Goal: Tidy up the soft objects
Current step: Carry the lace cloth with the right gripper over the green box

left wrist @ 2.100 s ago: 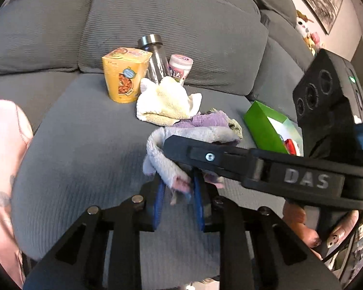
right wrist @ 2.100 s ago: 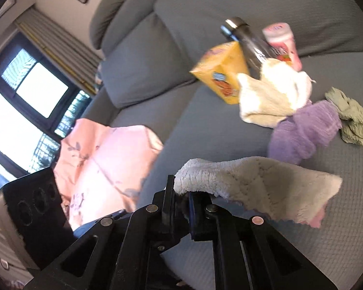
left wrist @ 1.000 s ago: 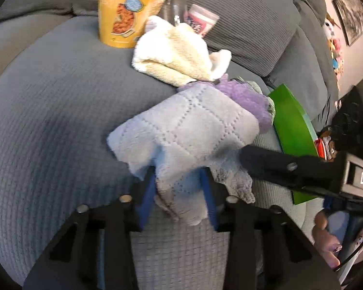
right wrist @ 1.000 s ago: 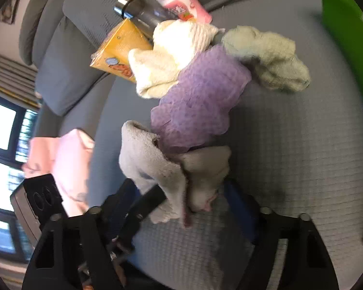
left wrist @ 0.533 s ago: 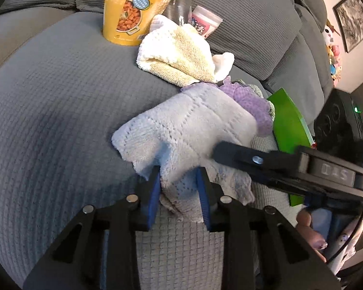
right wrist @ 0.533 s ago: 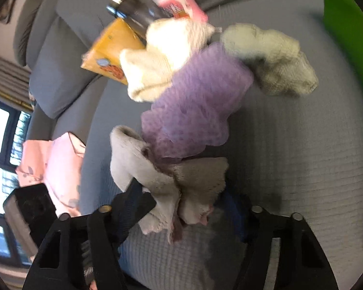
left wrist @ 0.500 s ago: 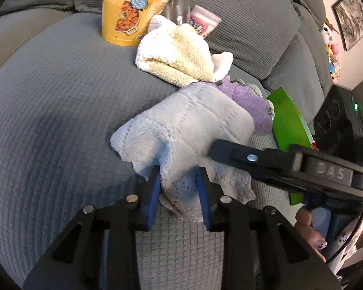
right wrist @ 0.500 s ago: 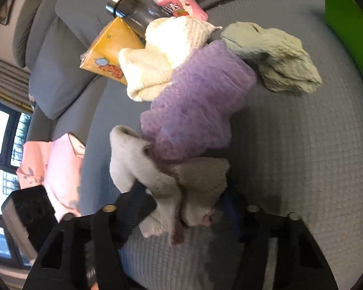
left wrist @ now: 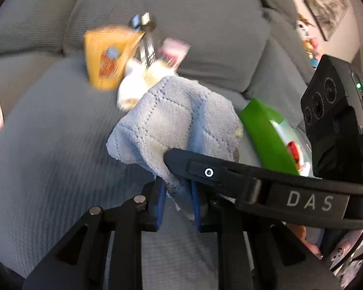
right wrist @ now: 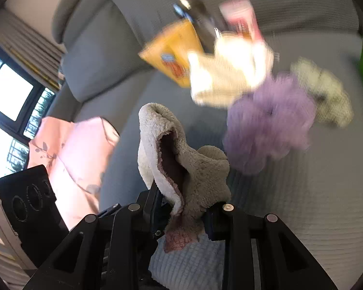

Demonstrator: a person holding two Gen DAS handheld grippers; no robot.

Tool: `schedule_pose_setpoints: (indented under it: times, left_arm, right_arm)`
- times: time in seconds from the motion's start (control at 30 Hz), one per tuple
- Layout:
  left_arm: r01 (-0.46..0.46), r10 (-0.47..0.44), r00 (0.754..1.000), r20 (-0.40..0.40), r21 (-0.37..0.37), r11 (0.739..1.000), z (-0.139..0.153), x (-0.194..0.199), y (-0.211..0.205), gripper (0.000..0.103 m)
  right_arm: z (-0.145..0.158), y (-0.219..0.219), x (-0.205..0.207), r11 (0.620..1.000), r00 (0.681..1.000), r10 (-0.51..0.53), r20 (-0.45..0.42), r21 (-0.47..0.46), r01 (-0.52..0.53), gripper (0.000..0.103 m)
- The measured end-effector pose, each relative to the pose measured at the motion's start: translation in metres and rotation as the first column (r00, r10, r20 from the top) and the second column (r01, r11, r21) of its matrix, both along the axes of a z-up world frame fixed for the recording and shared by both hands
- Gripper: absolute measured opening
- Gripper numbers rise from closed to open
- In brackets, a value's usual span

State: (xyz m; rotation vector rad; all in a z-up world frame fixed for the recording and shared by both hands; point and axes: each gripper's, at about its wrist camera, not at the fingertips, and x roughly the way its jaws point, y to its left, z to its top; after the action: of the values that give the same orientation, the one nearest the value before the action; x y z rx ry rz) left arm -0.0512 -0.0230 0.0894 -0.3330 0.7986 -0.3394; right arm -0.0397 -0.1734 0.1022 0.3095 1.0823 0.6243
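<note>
Since both tools pinch only an edge of the grey cloth [left wrist: 171, 123], slip risk is high: thin bunched hem in the left tool [left wrist: 177, 199], and a tug from either side could pull it free. Left tool jaws have just been closing, now nearly together and clamped on the cloth's lower hem. Right tool [right wrist: 181, 213] jaws have also just been closing, pads gripping a folded wad of the same cloth, pink underside showing. Cloth hangs lifted off the sofa seat [left wrist: 48, 145], directly ahead of both tools. Second risk, my read: swinging cloth could brush the purple cloth [right wrist: 268, 123] or cream cloth [right wrist: 227, 72] beyond the right tool and drag that pile. Both tools pitch downward toward the seat; right tool crosses just in front of the left tool's tips from its right side.
</note>
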Motion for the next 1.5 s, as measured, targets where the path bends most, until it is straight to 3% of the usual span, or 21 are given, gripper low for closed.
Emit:
schedule_pose_setpoints:
  times: [0.13, 0.37, 0.97, 1.23, 1.5]
  left_arm:
    - [0.043, -0.043, 0.998, 0.039, -0.022, 0.999, 0.016, 0.000, -0.017, 0.015]
    - [0.143, -0.142, 0.987, 0.076, 0.002, 0.990, 0.032, 0.016, -0.061, 0.015]
    - [0.367, -0.367, 0.928, 0.072, 0.010, 0.930, 0.039, 0.054, -0.155, 0.015]
    - [0.487, -0.485, 0.872, 0.067, -0.002, 0.874, 0.041, 0.061, -0.201, 0.015]
    - [0.586, -0.585, 0.809, 0.063, 0.007, 0.810, 0.039, 0.063, -0.257, 0.016]
  right_arm:
    - [0.022, -0.018, -0.008, 0.999, 0.997, -0.038, 0.068, -0.007, 0.038, 0.031]
    - [0.035, -0.068, -0.006, 0.988, 0.983, -0.157, 0.097, 0.017, 0.156, 0.031]
    - [0.041, -0.168, -0.005, 0.896, 0.891, -0.444, 0.095, 0.054, 0.441, 0.031]
    - [0.043, -0.215, -0.014, 0.812, 0.807, -0.584, 0.089, 0.066, 0.580, 0.031]
    - [0.042, -0.269, -0.036, 0.683, 0.678, -0.730, 0.087, 0.107, 0.722, 0.031]
